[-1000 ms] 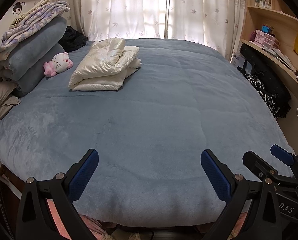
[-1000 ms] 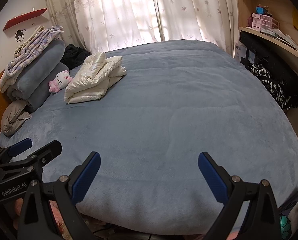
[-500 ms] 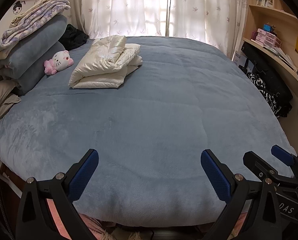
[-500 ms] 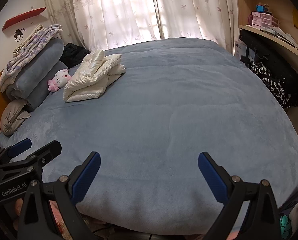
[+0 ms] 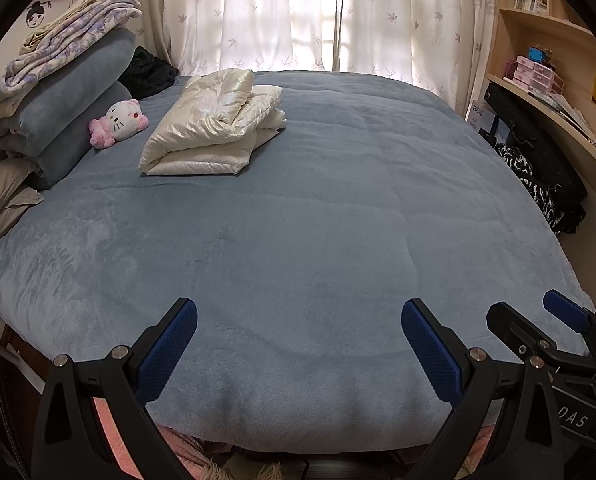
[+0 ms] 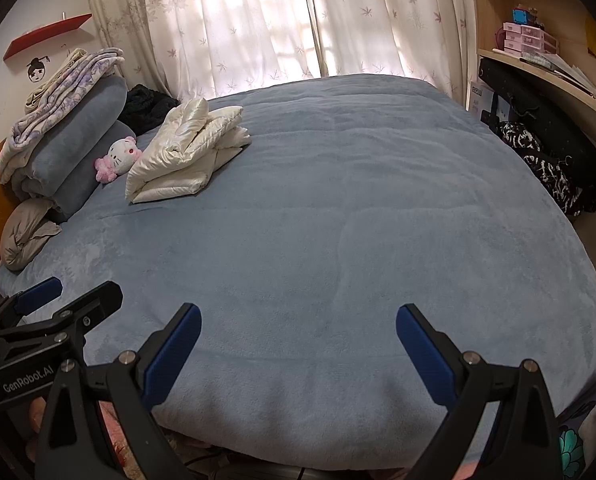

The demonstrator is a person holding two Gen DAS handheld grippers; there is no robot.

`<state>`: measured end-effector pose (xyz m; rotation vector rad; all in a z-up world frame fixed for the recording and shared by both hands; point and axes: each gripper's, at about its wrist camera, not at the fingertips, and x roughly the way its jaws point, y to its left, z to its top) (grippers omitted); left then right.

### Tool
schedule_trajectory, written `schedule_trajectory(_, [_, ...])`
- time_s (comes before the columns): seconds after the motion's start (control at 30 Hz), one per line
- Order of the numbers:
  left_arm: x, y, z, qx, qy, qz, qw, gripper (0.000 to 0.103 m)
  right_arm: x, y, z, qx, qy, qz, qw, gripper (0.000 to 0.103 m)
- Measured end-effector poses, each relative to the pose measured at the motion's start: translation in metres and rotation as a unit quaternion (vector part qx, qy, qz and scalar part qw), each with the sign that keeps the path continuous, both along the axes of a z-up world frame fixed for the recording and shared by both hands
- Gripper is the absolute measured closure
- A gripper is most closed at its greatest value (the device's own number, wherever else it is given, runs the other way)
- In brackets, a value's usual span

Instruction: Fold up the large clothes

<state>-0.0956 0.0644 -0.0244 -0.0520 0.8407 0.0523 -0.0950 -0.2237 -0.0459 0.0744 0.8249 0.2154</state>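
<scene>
Blue-blanketed bed [image 5: 317, 220] by the curtained window, folded cream garment [image 5: 214, 124] near its far left corner.
Both the left hand-held gripper [image 5: 298, 344] and right hand-held gripper [image 6: 298, 344] hover empty at the near edge, jaws wide apart; I judge the fold finished, so leave the bundle undisturbed and keep both clear of it.

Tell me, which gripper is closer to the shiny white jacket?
Left, probably. The jacket lies far off on the left of the bed, and the left gripper is on that side. Both are open and empty, right gripper included.
</scene>
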Motion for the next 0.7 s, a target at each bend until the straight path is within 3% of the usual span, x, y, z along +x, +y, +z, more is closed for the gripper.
schedule_trajectory(0.7, [-0.0017,0.0021,-0.0009,0.0,0.001,0.001,1.0,0.002,-0.0007,0.0018,-0.0002,0.0,0.0,0.0,1.0,0.004])
